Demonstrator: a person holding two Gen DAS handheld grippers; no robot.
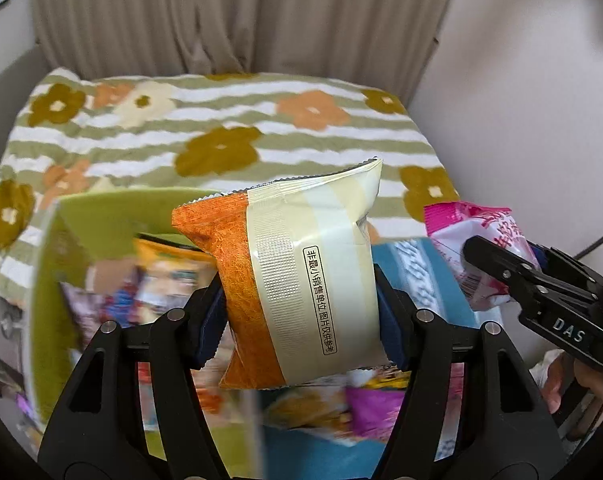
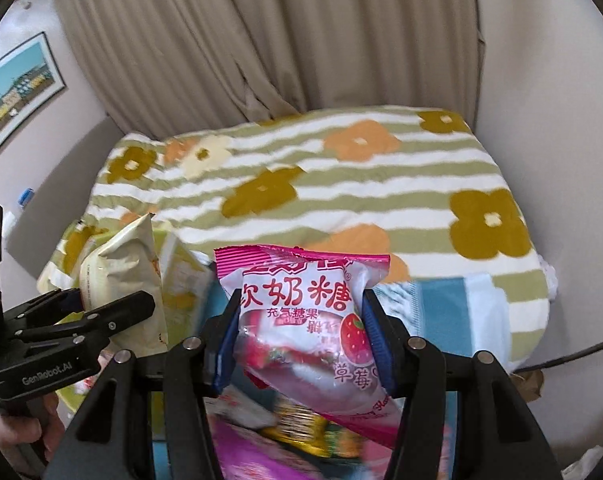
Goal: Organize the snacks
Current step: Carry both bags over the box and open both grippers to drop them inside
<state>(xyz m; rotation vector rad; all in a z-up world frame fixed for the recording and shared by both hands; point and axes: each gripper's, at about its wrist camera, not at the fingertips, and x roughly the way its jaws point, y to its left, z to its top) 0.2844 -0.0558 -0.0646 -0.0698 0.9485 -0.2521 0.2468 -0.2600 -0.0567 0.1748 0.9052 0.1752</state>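
Left wrist view: left gripper [image 1: 301, 300] pinches the orange-and-cream foil snack packet [image 1: 301, 280], long axis upright, above the green bin [image 1: 45, 280]. Right gripper [image 2: 297, 336] pinches the pink strawberry candy bag [image 2: 301, 308] just beside, over the blue bin [image 2: 441, 312]; flowered striped blanket [image 2: 341, 200] beyond.

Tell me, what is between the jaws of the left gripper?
An orange and cream snack packet, clamped by the left gripper; the left wrist view shows it best.
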